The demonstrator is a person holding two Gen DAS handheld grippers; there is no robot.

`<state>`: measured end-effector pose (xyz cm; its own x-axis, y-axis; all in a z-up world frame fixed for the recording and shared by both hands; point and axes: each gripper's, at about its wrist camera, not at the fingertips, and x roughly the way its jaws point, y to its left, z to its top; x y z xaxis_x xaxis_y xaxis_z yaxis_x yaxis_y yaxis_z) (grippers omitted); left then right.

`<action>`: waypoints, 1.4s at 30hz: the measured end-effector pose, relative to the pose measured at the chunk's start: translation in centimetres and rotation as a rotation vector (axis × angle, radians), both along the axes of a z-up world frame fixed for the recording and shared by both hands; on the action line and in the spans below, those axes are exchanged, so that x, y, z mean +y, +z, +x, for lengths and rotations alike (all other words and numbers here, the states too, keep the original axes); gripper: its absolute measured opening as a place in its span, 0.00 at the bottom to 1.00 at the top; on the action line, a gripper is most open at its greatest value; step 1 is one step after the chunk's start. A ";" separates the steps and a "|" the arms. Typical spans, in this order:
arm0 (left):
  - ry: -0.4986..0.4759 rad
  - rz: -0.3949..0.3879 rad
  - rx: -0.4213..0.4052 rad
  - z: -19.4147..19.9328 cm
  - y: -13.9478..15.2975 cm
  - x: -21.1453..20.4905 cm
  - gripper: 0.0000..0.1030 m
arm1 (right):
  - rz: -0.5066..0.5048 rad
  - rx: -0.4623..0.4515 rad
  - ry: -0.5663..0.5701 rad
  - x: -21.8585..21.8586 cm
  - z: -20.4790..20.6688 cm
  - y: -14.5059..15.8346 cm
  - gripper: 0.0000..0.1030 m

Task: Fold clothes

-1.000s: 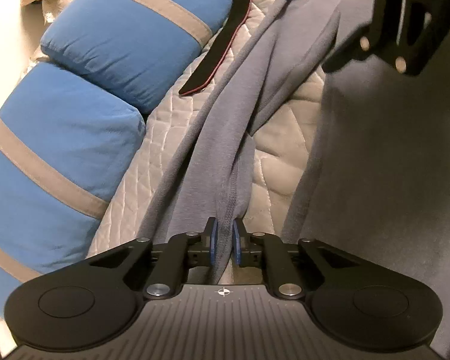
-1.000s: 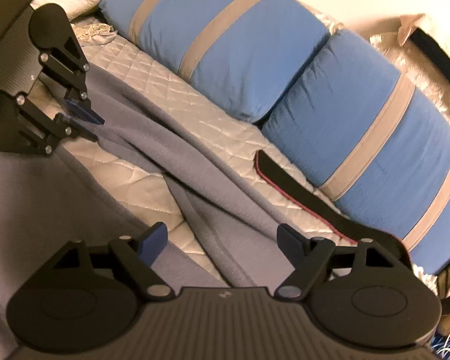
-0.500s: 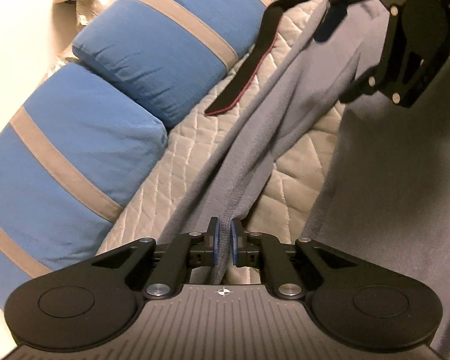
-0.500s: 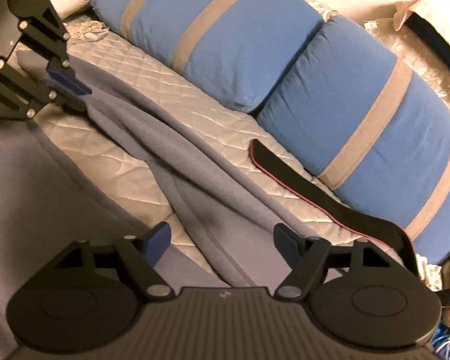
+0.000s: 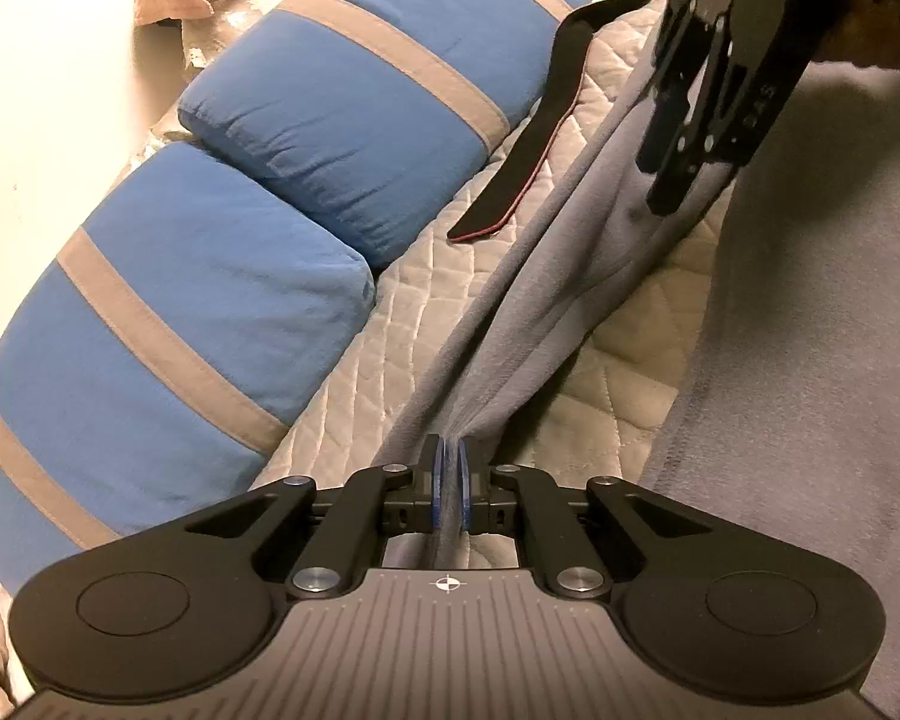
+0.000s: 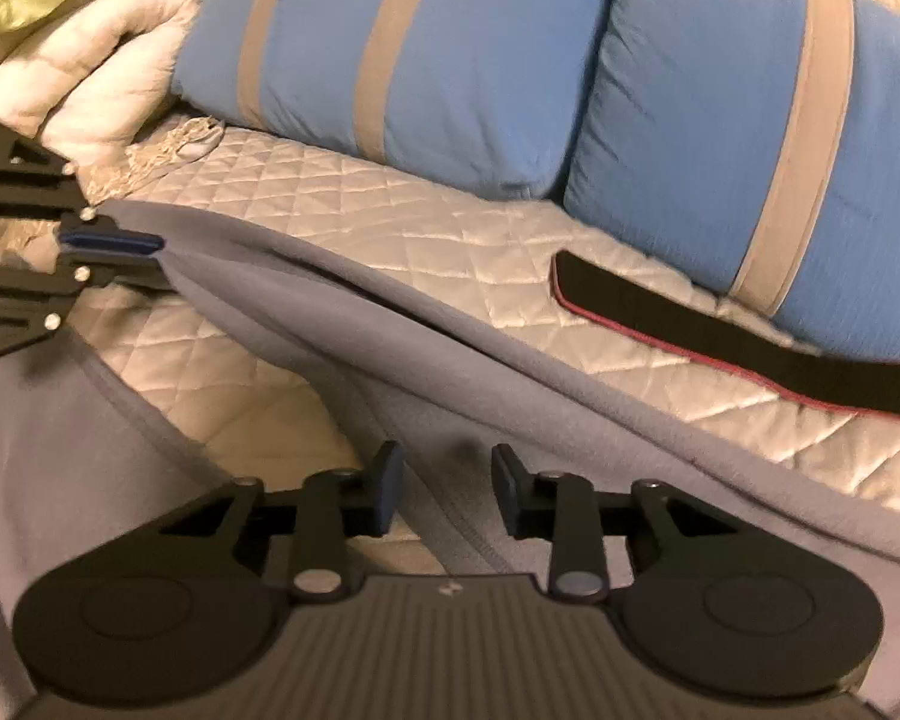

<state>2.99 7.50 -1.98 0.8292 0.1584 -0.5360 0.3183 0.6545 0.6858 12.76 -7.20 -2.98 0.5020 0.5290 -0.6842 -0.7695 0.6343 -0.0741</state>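
A grey fleece garment lies on a quilted beige cover. Its long sleeve is stretched between the grippers. My left gripper is shut on the sleeve's end; it also shows in the right wrist view. My right gripper is partly open, its fingers straddling the sleeve near the seam, with a gap on both sides. In the left wrist view the right gripper hangs over the sleeve's far part.
Two blue cushions with grey stripes line the back. A black strap with red edging lies beside them. A white padded quilt is bunched at the far left.
My right gripper's fingers have narrowed around the sleeve and it has dropped lower. My left gripper stays shut on the sleeve end and has pulled it straighter.
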 end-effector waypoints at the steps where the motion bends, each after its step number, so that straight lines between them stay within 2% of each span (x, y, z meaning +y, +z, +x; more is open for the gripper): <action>1: 0.003 0.000 -0.001 0.0 0.0 0.0 0.05 | 0.000 0.008 0.002 0.1 0.2 -0.2 0.33; 5: 0.012 -0.005 -0.003 0.0 0.1 0.3 0.05 | 0.002 0.042 0.011 0.3 0.8 -0.9 0.32; 9: 0.012 0.000 0.003 0.0 0.0 0.2 0.05 | -0.025 0.036 0.009 0.8 0.8 -1.7 0.21; 12: 0.010 0.011 0.011 0.0 -0.1 0.1 0.05 | -0.029 0.030 0.002 1.0 0.5 -1.6 0.07; 13: 0.010 0.012 0.013 0.0 -0.1 0.1 0.05 | -0.035 0.020 0.000 1.0 0.4 -1.4 0.05; 21: 0.021 0.015 0.012 -0.1 0.0 0.4 0.04 | -0.105 -0.174 0.006 -0.2 -3.4 1.7 0.04; 25: 0.012 0.043 0.043 -0.2 -0.3 0.3 0.04 | -0.131 -0.200 0.046 -1.0 -4.8 2.0 0.03; 29: 0.010 0.071 0.091 -0.2 -0.6 0.5 0.04 | -0.195 -0.219 0.103 -1.2 -6.2 1.2 0.02; 33: -0.009 -0.030 0.135 -0.2 0.6 0.7 0.07 | -0.235 -0.231 0.152 -1.1 -7.0 0.6 0.02; 35: -0.045 -0.081 0.133 -0.3 1.0 0.0 0.19 | -0.232 -0.238 0.173 -0.9 -7.4 0.7 0.02; 36: -0.063 -0.107 0.132 -0.3 1.1 -0.3 0.31 | -0.229 -0.244 0.180 -0.8 -7.6 0.7 0.05; 37: -0.081 -0.117 0.131 -0.3 1.1 -0.8 0.38 | -0.225 -0.256 0.181 -0.7 -7.8 0.8 0.21; 38: -0.100 -0.109 0.128 -0.3 0.9 -1.4 0.39 | -0.222 -0.275 0.181 -0.6 -8.0 0.8 0.26; 40: -0.128 -0.085 0.134 0.0 0.3 -2.6 0.39 | -0.220 -0.303 0.185 -0.4 -8.3 0.8 0.44; 42: -0.149 -0.069 0.144 0.3 -0.3 -3.6 0.39 | -0.226 -0.317 0.176 -0.3 -8.3 0.7 0.49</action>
<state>3.27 3.93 -2.30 0.7550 -0.0009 -0.6557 0.5060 0.6369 0.5817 4.48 -7.47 -2.31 0.6213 0.4801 -0.6193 -0.7816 0.4358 -0.4463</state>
